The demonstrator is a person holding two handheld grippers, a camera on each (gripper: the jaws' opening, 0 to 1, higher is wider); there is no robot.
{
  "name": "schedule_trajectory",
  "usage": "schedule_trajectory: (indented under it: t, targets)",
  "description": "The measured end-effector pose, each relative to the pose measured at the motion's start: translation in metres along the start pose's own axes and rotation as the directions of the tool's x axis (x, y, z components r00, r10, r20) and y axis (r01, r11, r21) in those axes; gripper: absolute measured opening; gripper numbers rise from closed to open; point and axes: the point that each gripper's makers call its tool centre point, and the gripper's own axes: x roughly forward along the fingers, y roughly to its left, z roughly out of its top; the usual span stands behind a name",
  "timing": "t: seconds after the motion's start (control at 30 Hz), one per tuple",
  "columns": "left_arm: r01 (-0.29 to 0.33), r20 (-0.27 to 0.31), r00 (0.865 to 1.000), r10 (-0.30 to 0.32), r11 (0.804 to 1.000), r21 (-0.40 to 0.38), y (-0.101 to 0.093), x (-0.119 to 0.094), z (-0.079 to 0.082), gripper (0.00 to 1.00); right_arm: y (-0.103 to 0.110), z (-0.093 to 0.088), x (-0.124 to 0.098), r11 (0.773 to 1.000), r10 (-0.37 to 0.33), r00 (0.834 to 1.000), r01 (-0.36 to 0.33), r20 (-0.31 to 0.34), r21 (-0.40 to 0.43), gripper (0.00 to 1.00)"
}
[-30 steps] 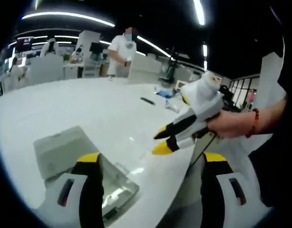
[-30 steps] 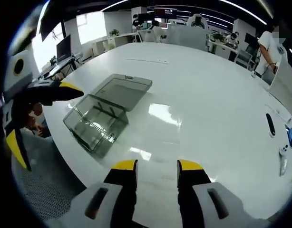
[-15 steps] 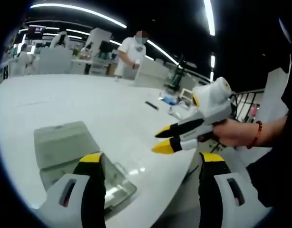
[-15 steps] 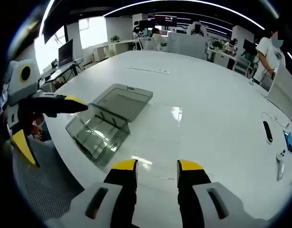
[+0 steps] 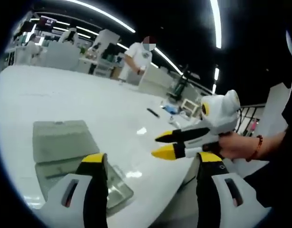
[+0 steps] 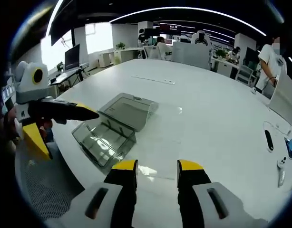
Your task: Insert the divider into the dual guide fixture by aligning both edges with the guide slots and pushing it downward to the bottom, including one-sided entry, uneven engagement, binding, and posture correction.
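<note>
Right gripper view: nearest the lens, the right gripper [image 6: 156, 172] shows its two yellow-tipped black jaws standing apart with only bare tabletop between them, so it is spread and carries nothing. Just beyond them lies the smoky transparent plastic box [image 6: 104, 138], the dual guide fixture, open-topped and sitting near the table's edge on the glossy white round table [image 6: 217, 114]. Touching its far side is a flat grey translucent rectangular panel [image 6: 130, 111], which is probably the divider, lying down rather than standing in any slot. The left gripper [image 6: 60, 124] comes in from the left, its jaws wide apart, one yellow tip hovering over the box's near-left corner and the other hanging below the table edge. Farther off, a small dark oblong object [image 6: 269, 140] rests on the table, and a person in a white shirt [image 6: 268, 57] stands at the back.

In the left gripper view, the left gripper's own jaws rise widely spread and empty, with the smoky box partly behind the left jaw, and the right gripper is held out to the right by a hand [image 5: 241, 145].

The insertion has not begun. The panel is thin, flat and flush on a slick surface, so a jaw may skid over it instead of getting under an edge. The box sits close to the table edge and looks light; a nudge could slide it off. Entering one slot first would likely cock the panel and bind it.
</note>
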Motion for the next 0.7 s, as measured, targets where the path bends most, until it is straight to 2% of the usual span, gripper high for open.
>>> schedule_trajectory:
  t: [0.07, 0.33, 0.7]
  targets:
    - [-0.007, 0.002, 1.0, 0.007, 1.0, -0.005, 0.002, 0.0, 0.0, 0.72, 0.006, 0.004, 0.0, 0.999, 0.019, 0.999, -0.018, 0.036, -0.027, 0.29]
    - [-0.022, 0.018, 1.0, 0.022, 1.0, -0.022, 0.007, -0.001, 0.005, 0.68, 0.013, 0.005, -0.001, 0.999, 0.029, 0.999, -0.027, 0.036, -0.038, 0.29]
    - [-0.023, 0.021, 0.999, 0.024, 0.998, -0.062, 0.009, 0.001, 0.005, 0.58, 0.016, 0.011, -0.005, 0.997, 0.048, 0.997, -0.045, 0.06, -0.06, 0.29]
